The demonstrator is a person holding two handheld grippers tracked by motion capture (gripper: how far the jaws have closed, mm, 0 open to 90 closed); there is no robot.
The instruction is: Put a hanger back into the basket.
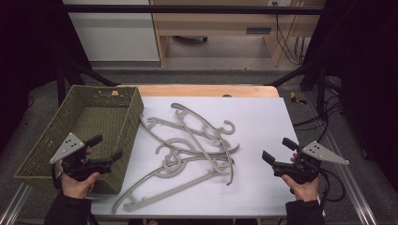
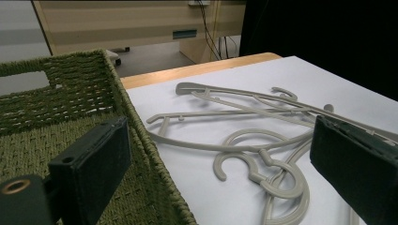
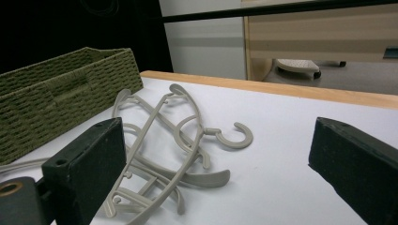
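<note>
Basically nothing is done yet. Pile of grey hangers point(image 1: 192, 150) lies tangled in the middle of the white table point(image 1: 263, 112), none in the green woven basket point(image 1: 40, 154), which sits at the table's left edge and looks empty inside. Left gripper point(image 1: 107, 146) hovers over the basket's near right corner, jaws spread wide, nothing between them; in the left gripper view the hangers point(image 2: 253, 154) lie just past the basket rim point(image 2: 122, 93). Right gripper point(image 1: 278, 150) hangs over the table right of the pile, jaws also spread, holding nothing; the right gripper view shows the hangers point(image 3: 164, 140) ahead and the basket point(image 3: 56, 93) beyond them. Likely job: move hangers into the basket. All of them are left to go, and they're interlocked, so the first pick needs untangling.
</note>
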